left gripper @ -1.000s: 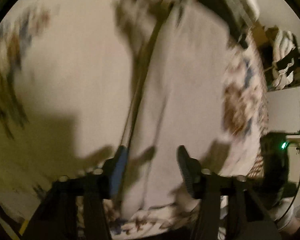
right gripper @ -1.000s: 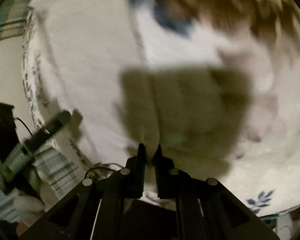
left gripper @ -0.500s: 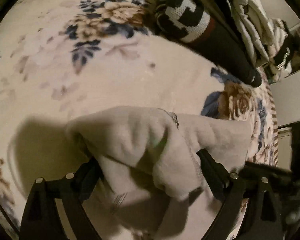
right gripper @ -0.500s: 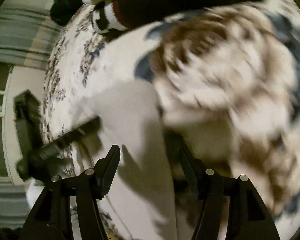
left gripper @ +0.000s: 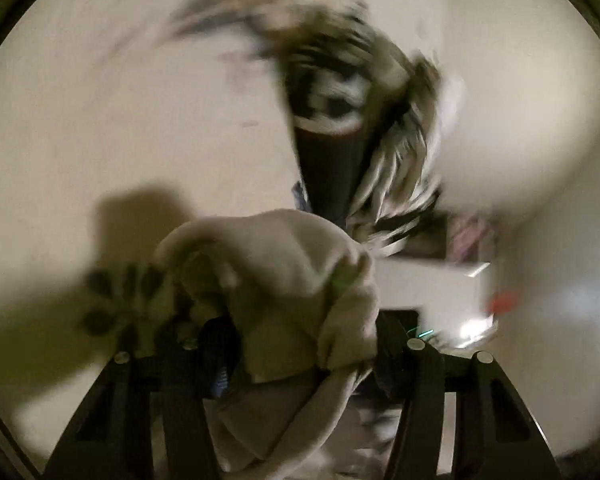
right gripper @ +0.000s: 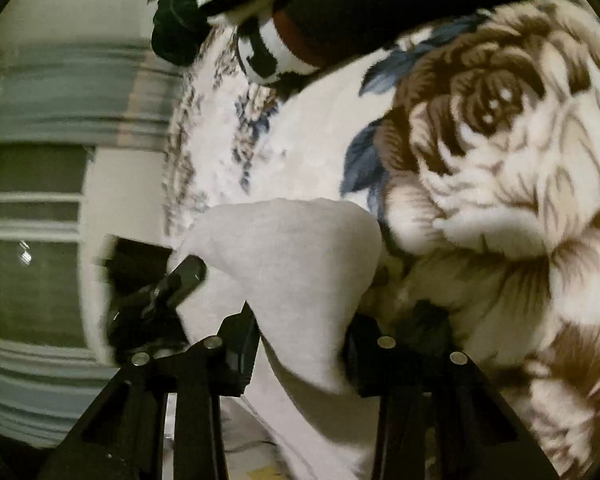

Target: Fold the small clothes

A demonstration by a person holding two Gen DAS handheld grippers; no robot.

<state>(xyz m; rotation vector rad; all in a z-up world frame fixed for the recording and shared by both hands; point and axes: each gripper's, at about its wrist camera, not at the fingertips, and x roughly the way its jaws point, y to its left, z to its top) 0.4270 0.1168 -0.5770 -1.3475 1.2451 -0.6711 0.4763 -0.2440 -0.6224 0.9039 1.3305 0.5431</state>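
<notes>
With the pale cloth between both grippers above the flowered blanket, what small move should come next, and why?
Probably finish closing both grippers on the pale cloth before moving it. It lies bunched between the closing jaws of the right gripper and the left gripper, over the flowered blanket; the left view is blurred, so a firm hold seems unsure.

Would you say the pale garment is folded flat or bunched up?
Bunched up: the pale garment mounds in rounded lumps, draping unevenly over the floral blanket.

The left gripper (left gripper: 304, 344) is closing on a bunched cream cloth (left gripper: 284, 280). A black sock (left gripper: 328, 160) lies beyond it. Everything looks blurry.
</notes>
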